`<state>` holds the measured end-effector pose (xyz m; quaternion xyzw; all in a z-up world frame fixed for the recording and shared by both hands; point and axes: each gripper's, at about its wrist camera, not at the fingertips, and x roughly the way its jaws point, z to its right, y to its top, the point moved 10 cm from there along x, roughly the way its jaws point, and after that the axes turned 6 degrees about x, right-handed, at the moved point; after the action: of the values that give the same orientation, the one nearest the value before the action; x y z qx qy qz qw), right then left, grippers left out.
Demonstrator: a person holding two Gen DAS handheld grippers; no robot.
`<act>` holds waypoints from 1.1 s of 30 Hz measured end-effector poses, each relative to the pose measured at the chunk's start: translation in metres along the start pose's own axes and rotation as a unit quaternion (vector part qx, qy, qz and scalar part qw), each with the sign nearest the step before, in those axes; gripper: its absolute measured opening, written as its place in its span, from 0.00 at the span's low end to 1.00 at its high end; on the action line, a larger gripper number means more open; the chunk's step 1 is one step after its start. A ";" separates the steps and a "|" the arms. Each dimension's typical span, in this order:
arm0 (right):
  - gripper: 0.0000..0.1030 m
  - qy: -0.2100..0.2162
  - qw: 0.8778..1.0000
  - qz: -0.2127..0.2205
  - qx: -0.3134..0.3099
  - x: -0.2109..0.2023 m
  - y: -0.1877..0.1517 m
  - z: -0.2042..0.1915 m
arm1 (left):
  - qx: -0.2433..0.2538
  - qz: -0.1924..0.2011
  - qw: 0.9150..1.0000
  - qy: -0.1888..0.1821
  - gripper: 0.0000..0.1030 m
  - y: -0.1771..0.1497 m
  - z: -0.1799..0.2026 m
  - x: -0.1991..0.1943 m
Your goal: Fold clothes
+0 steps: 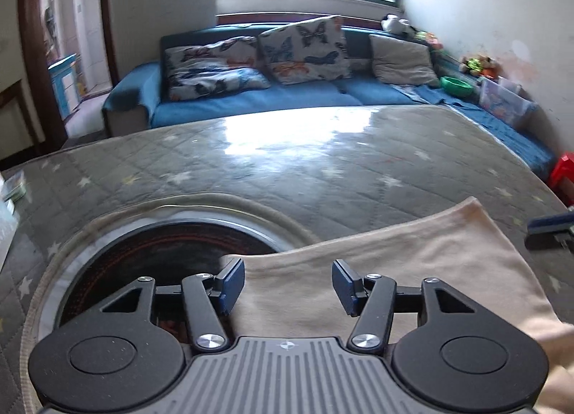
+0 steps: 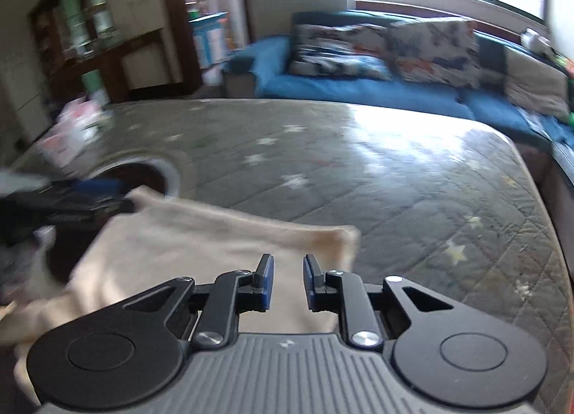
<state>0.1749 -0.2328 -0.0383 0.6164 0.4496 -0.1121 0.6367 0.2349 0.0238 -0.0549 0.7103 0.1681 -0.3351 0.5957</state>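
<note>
Below the left claw point(image 1: 288, 286), jaws spread and holding nothing, the beige garment point(image 1: 412, 263) lies on the quilted worktop point(image 1: 323, 170), partly over a dark round inset point(image 1: 172, 245). From the right wrist, the right claw point(image 2: 288, 285), narrowly parted and empty, hovers above the garment's far edge, likely to pinch it.

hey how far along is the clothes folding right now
Early to midway. The beige garment lies on the quilted table cover, partly over the round dark inset; whether it is already folded once is unclear. Left gripper and right gripper are both open above it, gripping nothing. Remaining folds are left.
</note>
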 end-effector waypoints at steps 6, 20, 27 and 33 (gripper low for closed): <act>0.16 0.054 0.996 -0.020 -0.074 -0.046 -0.045 -0.060 | 0.018 0.001 1.000 -0.017 0.68 -0.010 0.026 -0.012; 0.17 0.177 0.974 -0.102 -0.093 -0.059 -0.109 -0.143 | 0.038 -0.012 0.999 -0.010 0.72 -0.036 0.037 -0.014; 0.17 0.186 0.972 -0.141 -0.026 -0.033 -0.120 -0.138 | 0.032 -0.015 0.999 -0.014 0.75 -0.040 0.036 -0.013; 0.05 0.209 0.968 -0.131 -0.036 -0.035 -0.133 -0.153 | 0.030 -0.018 0.999 -0.015 0.77 -0.042 0.035 -0.009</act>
<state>-0.0039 -0.1407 -0.0791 0.5382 0.6535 -0.0471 0.5301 0.1923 0.0017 -0.0819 0.7196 0.1618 -0.3609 0.5708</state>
